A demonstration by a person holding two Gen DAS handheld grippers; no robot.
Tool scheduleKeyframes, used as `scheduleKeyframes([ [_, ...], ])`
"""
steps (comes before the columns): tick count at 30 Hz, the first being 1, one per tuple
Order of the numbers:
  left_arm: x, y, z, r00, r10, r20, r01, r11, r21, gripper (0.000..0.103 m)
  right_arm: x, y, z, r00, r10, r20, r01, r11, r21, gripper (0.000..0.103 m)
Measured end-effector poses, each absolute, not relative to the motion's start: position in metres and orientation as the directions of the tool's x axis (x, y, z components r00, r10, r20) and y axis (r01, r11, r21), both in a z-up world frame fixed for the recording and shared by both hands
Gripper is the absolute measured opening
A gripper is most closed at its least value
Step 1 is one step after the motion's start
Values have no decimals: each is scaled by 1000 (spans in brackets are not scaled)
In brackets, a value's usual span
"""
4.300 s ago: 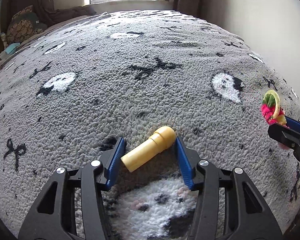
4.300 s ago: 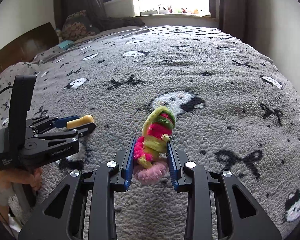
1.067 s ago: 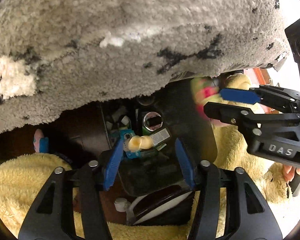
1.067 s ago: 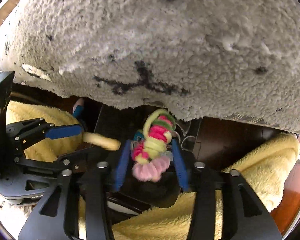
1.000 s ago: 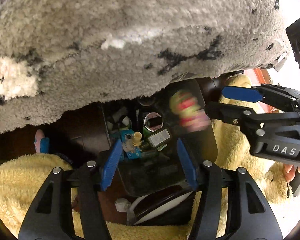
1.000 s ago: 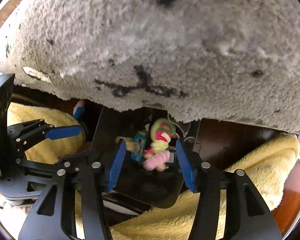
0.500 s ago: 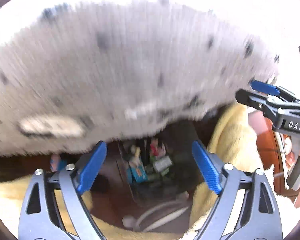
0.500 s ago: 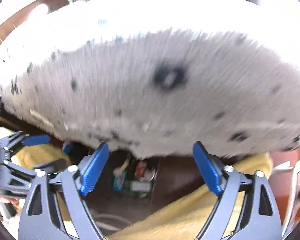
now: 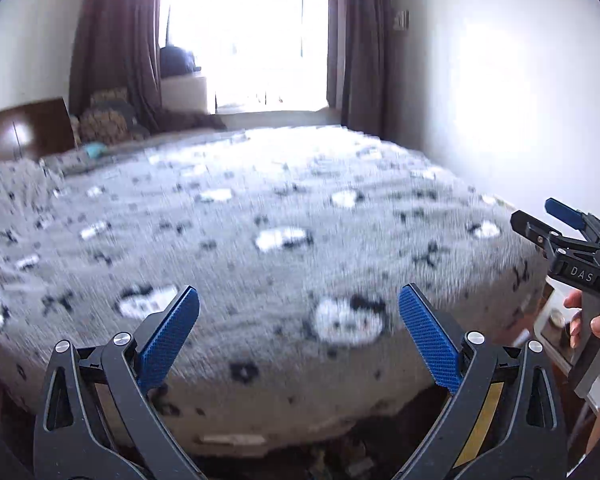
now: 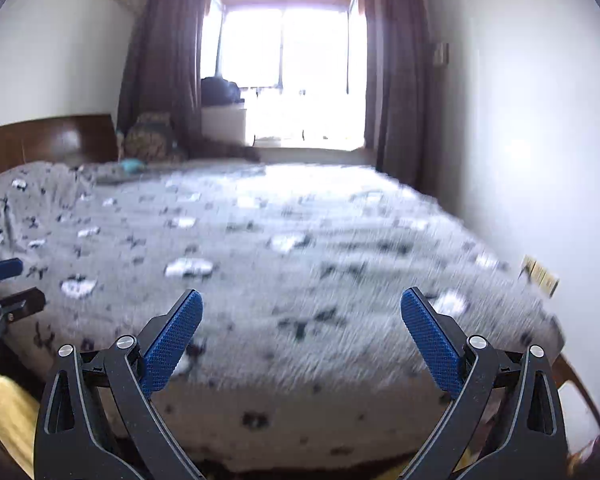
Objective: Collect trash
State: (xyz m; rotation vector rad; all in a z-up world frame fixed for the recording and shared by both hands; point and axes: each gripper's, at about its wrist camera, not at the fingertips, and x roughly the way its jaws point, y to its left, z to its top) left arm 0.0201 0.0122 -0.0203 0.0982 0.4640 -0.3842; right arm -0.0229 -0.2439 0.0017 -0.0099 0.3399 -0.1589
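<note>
Moved: both of my grippers have swung up from the dark bin at the foot of the bed, where the yellow tube and the pink-and-green pipe-cleaner bundle dropped a second ago, and now face level across the bed.
Left gripper [image 9: 299, 330]: jaws spread wide, nothing between the blue pads; I see only blanket through the gap.
Right gripper [image 10: 301, 332]: equally wide and empty; in the left view it also shows at 3 o'clock [image 9: 548, 224], held by a hand [image 9: 592, 320].
Trash: neither piece is in sight now. At 6 o'clock in the left view, under the bed edge, there is a dark blurred patch that may be the bin, but I cannot tell.
Blanket: grey fleece blanket [image 9: 284, 208] with white cat faces and black bows fills the middle of both views; motion blur smears it, yet I make out no loose item on it.
Far end: patterned pillow [image 10: 152, 140] and a small teal object [image 10: 132, 165] at 10 o'clock by the headboard [image 10: 48, 140]; too small to judge as trash.
Progress: I judge both drops done. What remains is a slow scan of the bed once the blur settles, then another pick if anything turns up.
</note>
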Motion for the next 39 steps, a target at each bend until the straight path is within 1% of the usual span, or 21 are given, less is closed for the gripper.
scheduleKeyframes([
  [2, 21, 13, -2, 851, -336, -403, 373, 928, 14, 95, -24, -250, 22, 945, -160, -287, 159, 987, -28, 100],
  [6, 27, 18, 35, 886, -318, -338, 345, 938, 21, 95, -20, -263, 58, 958, -142, -250, 153, 988, 24, 100],
  [10, 24, 21, 62, 903, -322, -285, 340, 940, 15, 95, -18, -260, 72, 968, -129, -214, 139, 990, 36, 100],
  [14, 25, 23, 74, 915, -309, -260, 320, 948, 0, 95, -16, -253, 74, 969, -135, -205, 144, 989, 30, 100],
  [21, 17, 18, 65, 919, -292, -264, 304, 953, 3, 95, -21, -252, 65, 964, -126, -236, 151, 984, 94, 100],
  [24, 14, 18, 58, 913, -297, -280, 306, 952, -11, 95, -24, -249, 60, 956, -142, -255, 169, 982, 86, 100],
  [33, 11, 20, 45, 908, -280, -311, 290, 957, -16, 95, -30, -241, 55, 946, -196, -259, 216, 975, 51, 100],
  [39, 11, 22, 43, 907, -281, -313, 290, 957, -20, 95, -30, -233, 53, 947, -184, -264, 201, 979, 39, 100],
])
